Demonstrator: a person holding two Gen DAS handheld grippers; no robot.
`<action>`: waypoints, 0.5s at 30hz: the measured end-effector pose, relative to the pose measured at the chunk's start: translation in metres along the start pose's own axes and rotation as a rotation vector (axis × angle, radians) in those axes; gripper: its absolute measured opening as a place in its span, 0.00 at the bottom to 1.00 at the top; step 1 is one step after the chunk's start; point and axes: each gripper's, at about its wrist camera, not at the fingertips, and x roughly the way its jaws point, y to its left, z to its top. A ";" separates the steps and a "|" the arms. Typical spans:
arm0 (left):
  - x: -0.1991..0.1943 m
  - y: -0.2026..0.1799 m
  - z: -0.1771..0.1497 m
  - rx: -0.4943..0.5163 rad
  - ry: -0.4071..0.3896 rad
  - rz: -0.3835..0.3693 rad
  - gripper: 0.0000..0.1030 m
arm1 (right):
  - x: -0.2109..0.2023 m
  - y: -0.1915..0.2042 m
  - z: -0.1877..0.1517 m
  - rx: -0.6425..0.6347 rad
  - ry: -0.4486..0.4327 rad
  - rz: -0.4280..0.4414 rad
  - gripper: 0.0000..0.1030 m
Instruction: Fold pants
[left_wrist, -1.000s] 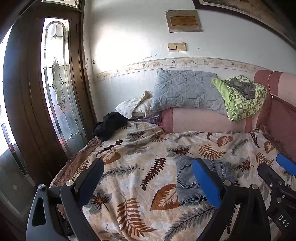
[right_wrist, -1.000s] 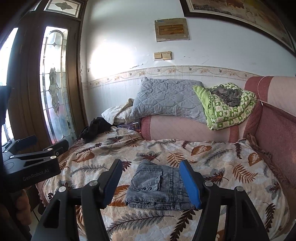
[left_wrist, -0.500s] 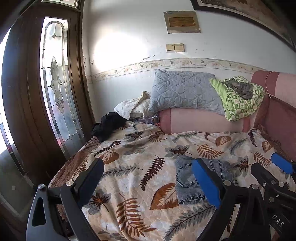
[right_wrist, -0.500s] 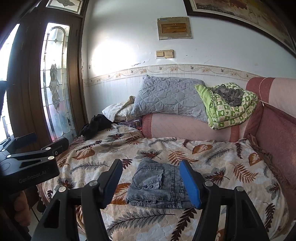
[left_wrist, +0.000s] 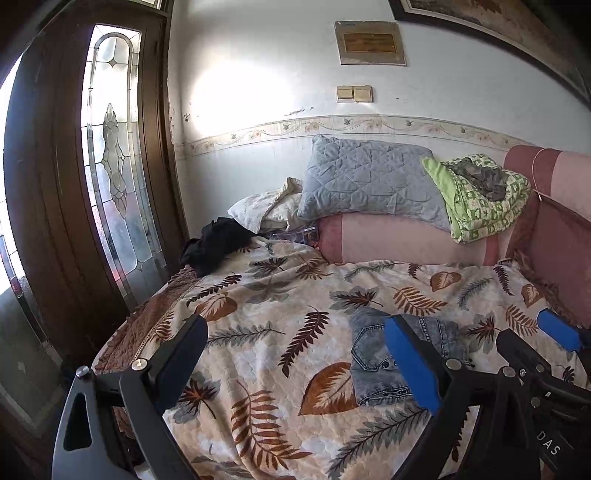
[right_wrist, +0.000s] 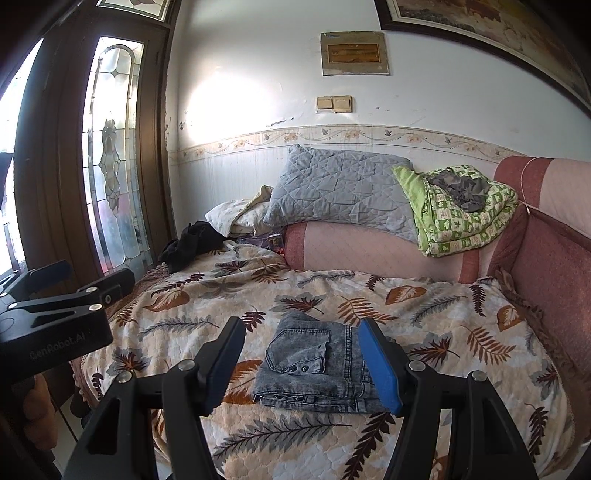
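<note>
Right wrist view: the folded pants (right_wrist: 317, 365) lie on the leaf-print bedspread (right_wrist: 436, 332) of the bed, ahead of and below the right gripper (right_wrist: 303, 362). Seen from this camera, they fall between the gripper's two spread fingers, the black left finger (right_wrist: 221, 362) and the blue-padded right finger (right_wrist: 380, 365). The fingers stand wide apart and grasp nothing; no contact with the cloth is visible.

Left wrist view: the same pants (left_wrist: 373, 354) lie to the right of the left gripper (left_wrist: 299, 362), partly hidden behind its blue-padded right finger (left_wrist: 410, 362). This gripper is likewise wide open and empty, with only bedspread (left_wrist: 266, 325) showing between its fingers. The right gripper (left_wrist: 532, 343) enters at the lower right edge.

The pants are grey washed denim, folded into a compact, roughly rectangular stack of several layers. A back pocket faces up on the top layer, with two dark buttons or rivets along its lower edge. Stacked fold edges show along the near side. The bundle lies flat toward the near side of the bed.

Behind, a grey quilted pillow (right_wrist: 340, 195) and a green patterned blanket (right_wrist: 461, 218) rest on a pink bolster (right_wrist: 369, 251) against the wall. A black garment (right_wrist: 184, 247) lies at the far left corner.
</note>
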 end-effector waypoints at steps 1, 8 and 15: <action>0.000 0.000 0.000 0.000 0.003 -0.003 0.94 | 0.001 0.000 0.000 -0.002 0.002 0.002 0.66; 0.001 0.001 -0.002 0.002 0.009 -0.010 0.94 | 0.004 0.002 -0.001 -0.012 0.015 0.011 0.66; 0.001 0.003 -0.003 -0.001 0.011 -0.012 0.94 | 0.004 0.003 -0.001 -0.018 0.016 0.012 0.66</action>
